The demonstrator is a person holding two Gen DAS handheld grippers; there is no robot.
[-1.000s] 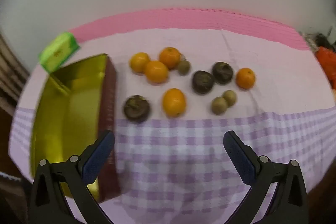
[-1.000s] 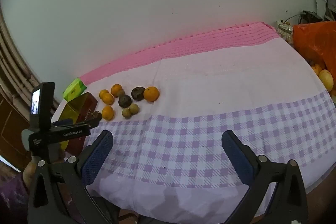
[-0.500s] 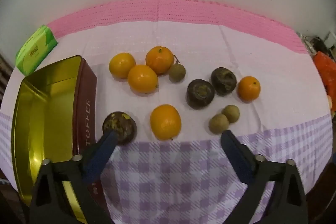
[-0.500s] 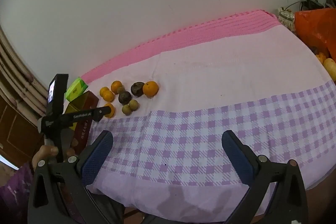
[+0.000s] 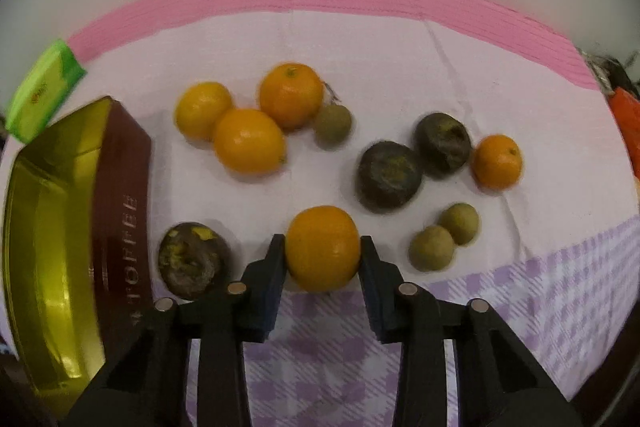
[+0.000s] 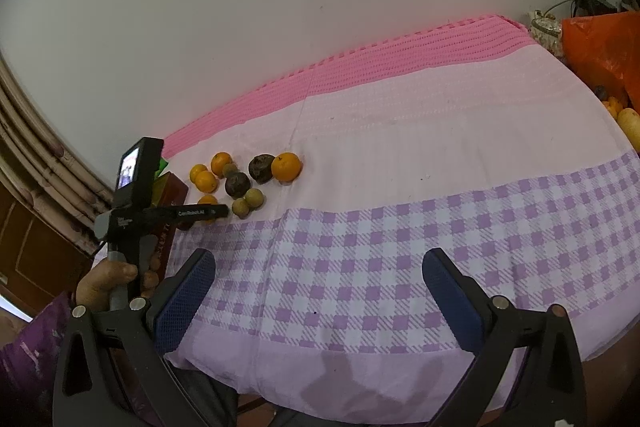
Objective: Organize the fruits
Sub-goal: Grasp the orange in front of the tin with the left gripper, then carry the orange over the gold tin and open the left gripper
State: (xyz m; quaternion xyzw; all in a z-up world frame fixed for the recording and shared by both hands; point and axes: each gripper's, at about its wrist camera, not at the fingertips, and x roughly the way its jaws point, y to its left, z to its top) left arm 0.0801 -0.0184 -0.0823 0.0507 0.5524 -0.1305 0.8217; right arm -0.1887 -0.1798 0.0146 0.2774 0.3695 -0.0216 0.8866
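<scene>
left gripper (image 5: 322, 247), just closed, clamped on an orange (image 5: 322, 247) at the edge of the purple checks on the counter's cloth (image 5: 520, 307). beside it on the left, a dark wrinkled fruit (image 5: 193, 259), then an open gold-lined toffee tin (image 5: 48, 227). farther back, three more oranges (image 5: 248, 139) and a small green fruit (image 5: 332, 125) bunched together; toward the right, two dark fruits (image 5: 389, 175), one orange, two small green ones. right gripper (image 6: 316, 289) wide open above bare checked cloth, holding nothing, well apart from the fruit.
</scene>
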